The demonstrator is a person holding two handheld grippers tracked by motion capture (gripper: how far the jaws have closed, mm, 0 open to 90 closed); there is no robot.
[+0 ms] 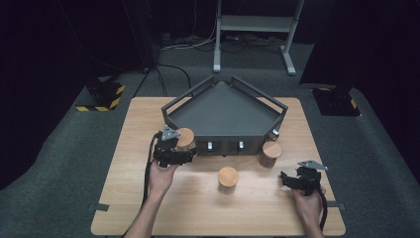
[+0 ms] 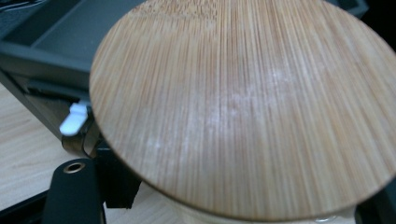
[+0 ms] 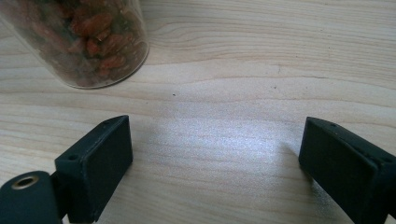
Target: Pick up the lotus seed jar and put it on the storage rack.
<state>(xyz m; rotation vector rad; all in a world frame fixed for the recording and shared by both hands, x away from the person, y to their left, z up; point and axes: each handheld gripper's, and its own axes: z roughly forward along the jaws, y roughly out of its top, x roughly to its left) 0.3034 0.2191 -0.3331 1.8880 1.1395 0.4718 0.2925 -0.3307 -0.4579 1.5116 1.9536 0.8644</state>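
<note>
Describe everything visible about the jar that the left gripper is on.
The jar stands at the table's left, close against the front wall of the dark tray; whether they touch is unclear. Its round bamboo lid shows straight fine grain with pale scuffs and looks level and seated. A little clear wall peeks out below the lid; the contents are hidden. The left gripper has its black jaws on either side of the jar, apparently closed on it.

A dark five-sided tray [image 1: 174,115] is sitting at the far side of the wooden tabletop [image 1: 257,208]. Two wooden-lidded jars are standing near it: one [image 1: 271,153] just beside its front right corner, another [image 1: 228,179] further forward.
</note>
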